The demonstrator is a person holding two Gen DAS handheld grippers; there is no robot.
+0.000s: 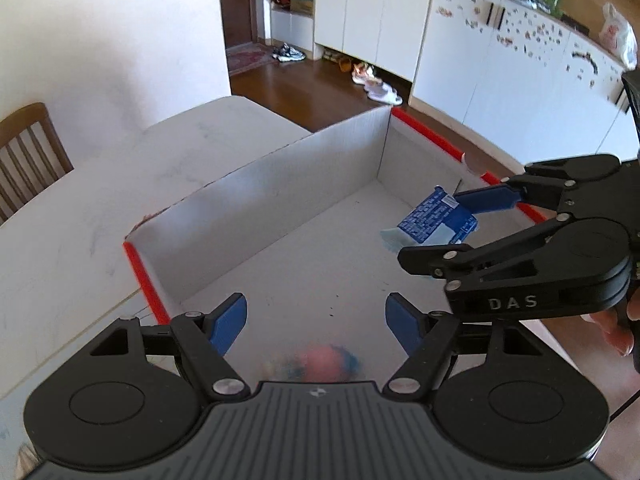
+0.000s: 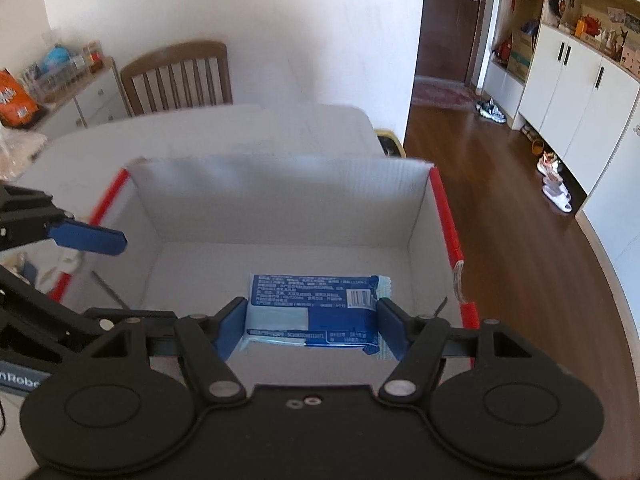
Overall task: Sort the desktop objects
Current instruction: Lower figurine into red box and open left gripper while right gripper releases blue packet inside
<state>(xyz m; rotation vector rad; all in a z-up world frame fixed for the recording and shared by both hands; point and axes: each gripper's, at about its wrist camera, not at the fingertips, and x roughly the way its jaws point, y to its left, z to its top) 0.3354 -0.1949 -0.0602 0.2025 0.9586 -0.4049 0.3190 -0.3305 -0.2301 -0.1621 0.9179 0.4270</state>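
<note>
A white cardboard box point(image 1: 280, 184) with red-taped edges stands open on the table. My right gripper point(image 2: 312, 320) is shut on a blue snack packet point(image 2: 320, 300), one finger at each short end. In the left wrist view, the packet point(image 1: 436, 216) hangs over the box's right side in that gripper point(image 1: 434, 228). My left gripper point(image 1: 316, 320) is open above the near part of the box. Just below it is a blurred pink and blue thing point(image 1: 320, 360); I cannot tell what it is. One left finger point(image 2: 92, 238) shows over the box's left rim point(image 2: 116, 188).
The box sits on a white table point(image 1: 80, 208) with a wooden chair point(image 2: 180, 76) behind it. The table's right edge drops to wooden floor point(image 2: 500, 200). White cabinets point(image 1: 372, 12) and shoes line the far wall. Small clutter point(image 2: 68, 260) lies left of the box.
</note>
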